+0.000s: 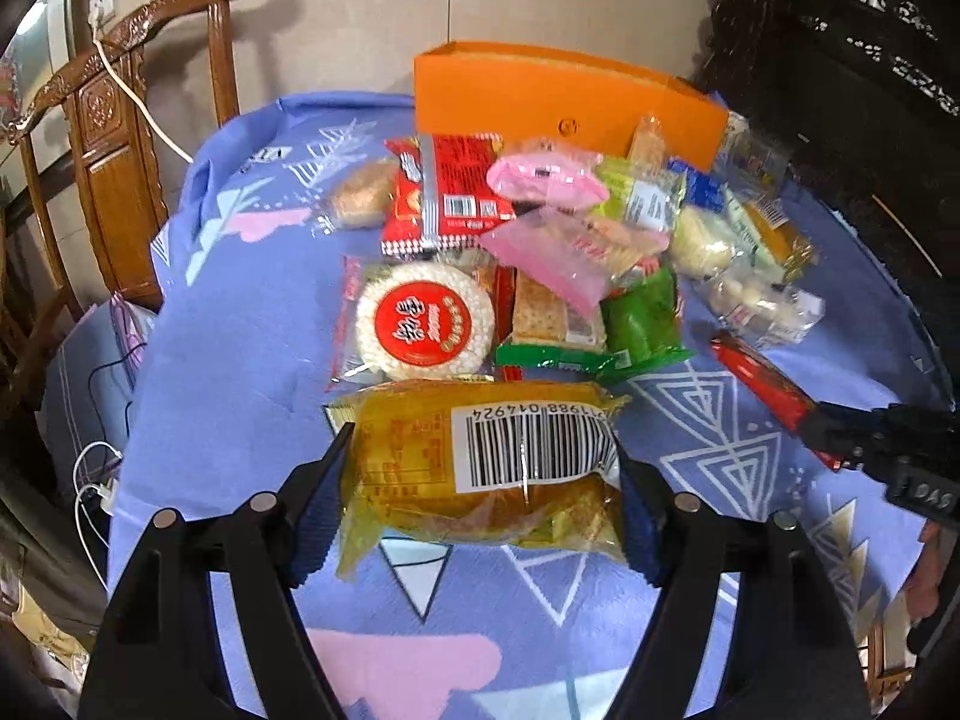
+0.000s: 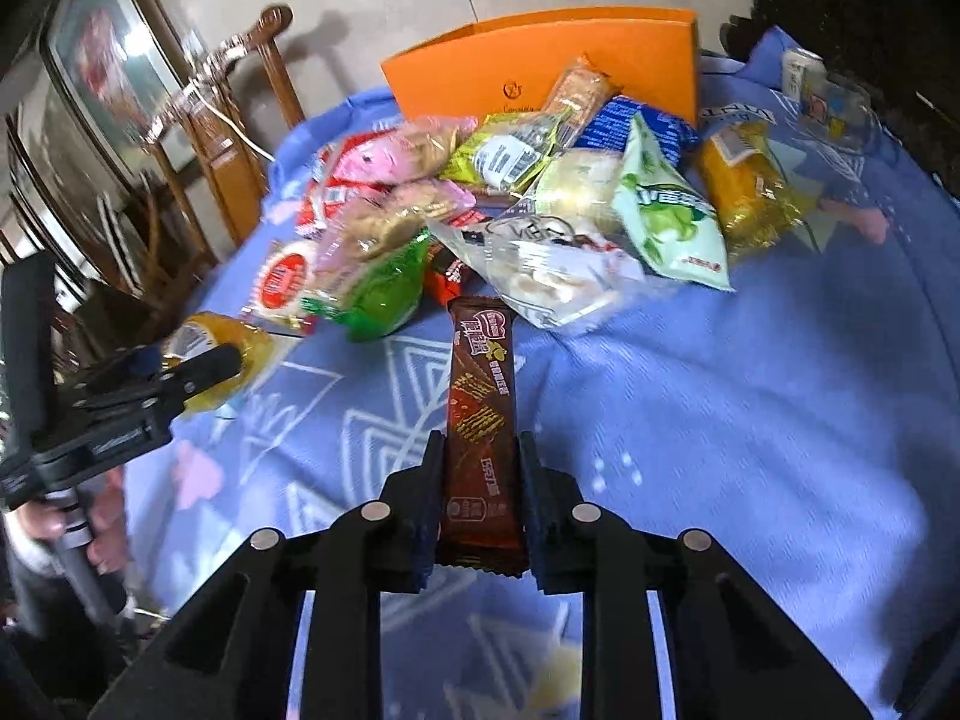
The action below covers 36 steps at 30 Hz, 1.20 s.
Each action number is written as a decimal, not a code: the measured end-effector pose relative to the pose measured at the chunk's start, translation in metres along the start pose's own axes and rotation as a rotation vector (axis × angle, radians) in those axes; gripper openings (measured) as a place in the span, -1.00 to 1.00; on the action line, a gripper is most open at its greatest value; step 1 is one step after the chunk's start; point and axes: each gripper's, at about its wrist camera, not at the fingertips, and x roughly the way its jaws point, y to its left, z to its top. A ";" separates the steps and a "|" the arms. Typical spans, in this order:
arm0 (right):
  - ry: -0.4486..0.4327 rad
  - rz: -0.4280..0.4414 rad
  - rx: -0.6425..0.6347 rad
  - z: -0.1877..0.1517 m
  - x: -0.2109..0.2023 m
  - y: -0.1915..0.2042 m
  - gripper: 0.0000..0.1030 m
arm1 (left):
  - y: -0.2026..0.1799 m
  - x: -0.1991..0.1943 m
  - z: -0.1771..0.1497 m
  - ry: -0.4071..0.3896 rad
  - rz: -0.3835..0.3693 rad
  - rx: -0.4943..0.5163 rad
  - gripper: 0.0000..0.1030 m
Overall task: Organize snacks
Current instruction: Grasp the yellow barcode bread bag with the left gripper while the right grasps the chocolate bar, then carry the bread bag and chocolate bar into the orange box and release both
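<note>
My left gripper [image 1: 480, 450] is shut on a yellow cake packet [image 1: 414, 468] with a barcode label, held just above the blue cloth. The right wrist view shows that gripper [image 2: 204, 366] and the packet [image 2: 252, 342] at the left. My right gripper [image 2: 480, 450] is shut on the near end of a long brown-red wafer bar [image 2: 480, 372]. Its far end points at the snack pile [image 2: 540, 210]. In the left wrist view, the right gripper [image 1: 852, 438] and the bar [image 1: 762, 378] are at the right. An orange box [image 1: 540, 96] stands behind the pile.
A blue patterned cloth [image 1: 240, 360] covers the round table. A carved wooden chair [image 1: 120, 138] stands at the far left with a white cable over it. Dark carved furniture [image 1: 840, 60] rises at the far right. A hand [image 2: 102, 540] holds the left gripper's handle.
</note>
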 end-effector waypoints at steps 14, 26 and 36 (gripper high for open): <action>-0.111 0.174 0.036 0.008 -0.064 -0.003 -0.54 | -0.009 -0.039 0.015 -0.079 -0.032 0.026 0.42; -0.256 0.170 0.034 0.083 -0.085 -0.009 -0.54 | -0.034 -0.043 0.116 -0.191 -0.033 0.117 0.42; -0.304 0.144 0.077 0.225 -0.042 -0.052 -0.54 | -0.077 0.031 0.287 -0.216 -0.022 0.181 0.42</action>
